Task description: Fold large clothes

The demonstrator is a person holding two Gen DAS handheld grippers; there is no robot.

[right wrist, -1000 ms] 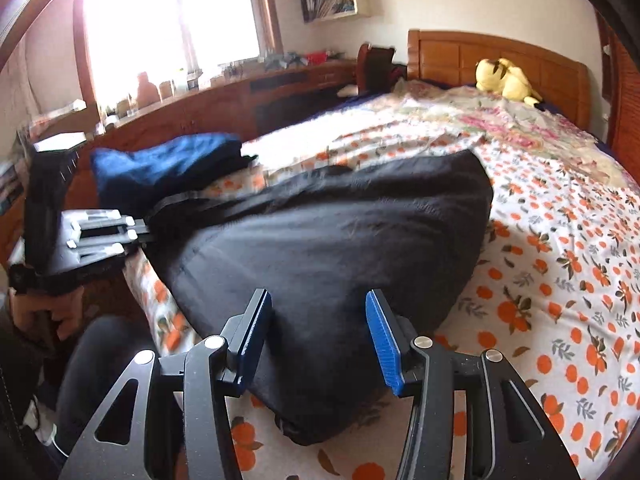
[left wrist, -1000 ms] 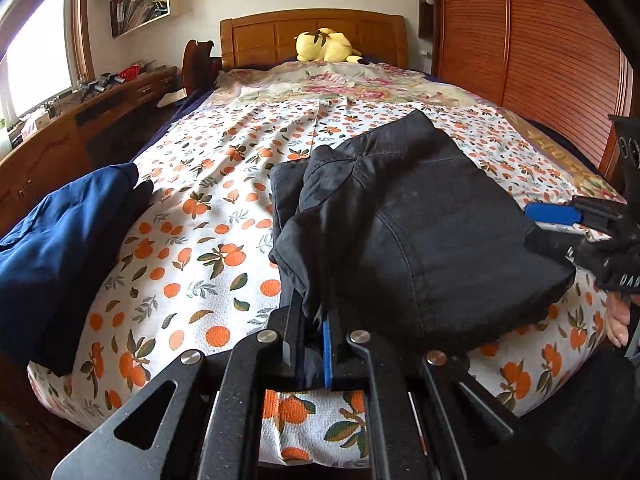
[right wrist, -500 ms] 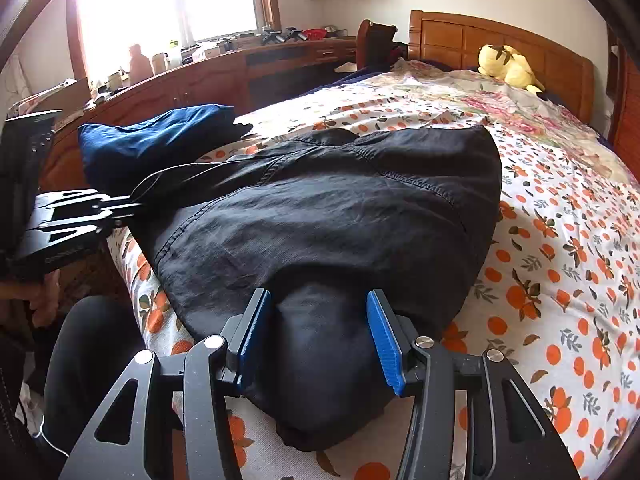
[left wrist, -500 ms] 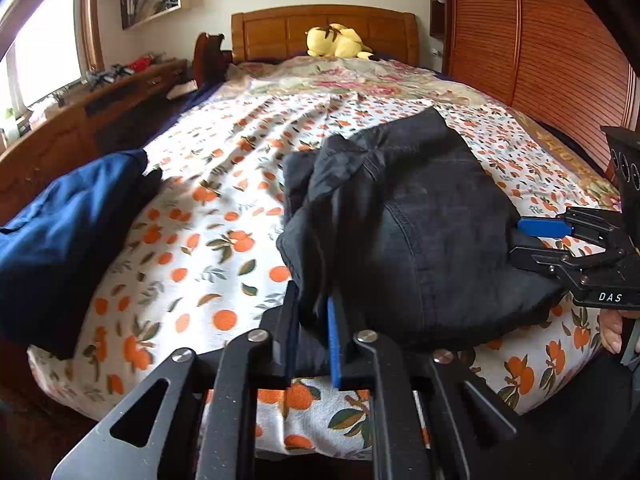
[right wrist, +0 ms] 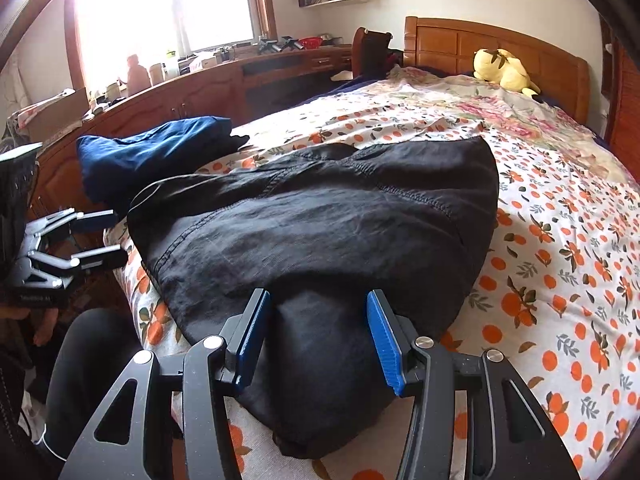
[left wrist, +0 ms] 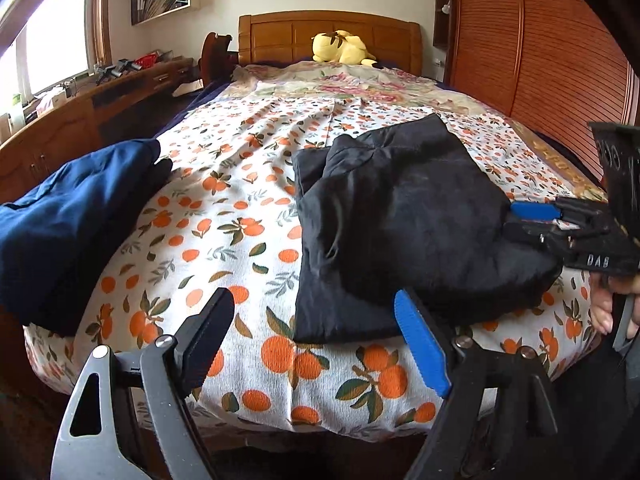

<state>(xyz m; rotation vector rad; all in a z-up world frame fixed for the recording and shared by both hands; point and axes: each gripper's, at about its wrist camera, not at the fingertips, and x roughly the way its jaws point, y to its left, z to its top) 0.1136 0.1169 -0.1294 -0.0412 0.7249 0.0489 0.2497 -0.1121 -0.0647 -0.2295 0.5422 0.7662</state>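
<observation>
**Left wrist view: black garment let go, folded at the foot of the bed**

Left wrist view takes in the room first: a bed [left wrist: 248, 216] under an orange-print sheet fills most of it, with a wooden headboard [left wrist: 330, 34] and a yellow plush [left wrist: 342, 48] at the far end. A wooden counter [right wrist: 192, 92] cluttered with small things runs below the bright window [right wrist: 168, 8], and slatted wooden doors [left wrist: 552, 52] stand on the other side. The soft, slightly rumpled sheet is my working surface.

A blue garment [left wrist: 68, 224] lies bunched at the bed's near corner, well apart from the work, I judge so as to keep the two from mixing.

The black garment [left wrist: 400, 224] lies folded near the foot of the bed, close to where I stand, so both tools reach it without stretching. Its layers do not sit square: a lower edge sticks out on one side.

My right tool [right wrist: 316, 340] is half open, its blue pads either side of a bulge at the garment's near corner. Whether they press the cloth I cannot tell; I judge it is there to steady the pile.

My left tool [left wrist: 316, 340] has just been opening and now stands wide, nothing between its jaws, just short of the garment's near edge. I judge that the fold is laid.
</observation>
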